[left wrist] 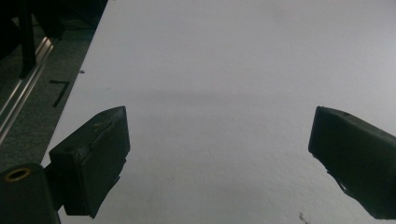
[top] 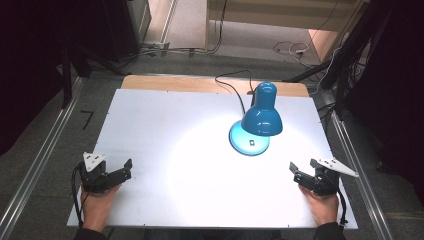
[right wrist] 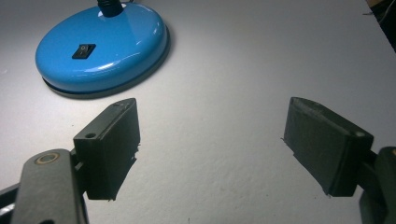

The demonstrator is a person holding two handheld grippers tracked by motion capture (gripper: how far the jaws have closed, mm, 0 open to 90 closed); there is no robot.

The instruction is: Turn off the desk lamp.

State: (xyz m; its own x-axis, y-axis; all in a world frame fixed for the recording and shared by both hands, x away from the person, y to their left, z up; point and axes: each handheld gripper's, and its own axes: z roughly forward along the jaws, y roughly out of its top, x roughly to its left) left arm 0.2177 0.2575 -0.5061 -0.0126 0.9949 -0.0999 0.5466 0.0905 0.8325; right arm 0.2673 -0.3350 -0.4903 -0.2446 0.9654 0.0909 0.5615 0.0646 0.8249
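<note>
White surface [top: 165,130] seen from above, a strip of bare wood showing along its far edge, grey carpeted floor around it. A blue desk lamp [top: 261,116] stands on the far right part of the surface, lit, throwing a bright pool of light over the middle of the surface. Its round blue base [top: 246,141] sits flat, a small black rocker switch [top: 251,144] on top; the shade tilts down over the base. A black cord [top: 235,87] runs from the lamp back over the far edge. Left gripper [top: 126,169] sits at the near left corner, held in the person's left hand [top: 97,205], grey three-cornered plate on top, jaws pointing right toward the middle. In the left gripper view its jaws stand wide apart with nothing between them, bare surface [left wrist: 224,93] ahead. Right gripper [top: 295,171] sits at the near right, held in the right hand [top: 322,206], jaws pointing left. In the right gripper view its jaws are likewise spread wide and hold nothing; the lamp base [right wrist: 102,46] with its switch [right wrist: 84,50] lies ahead and to the left of the jaws, near but apart. The two grippers are well apart, each low over the surface; contact with it cannot be told.
</note>
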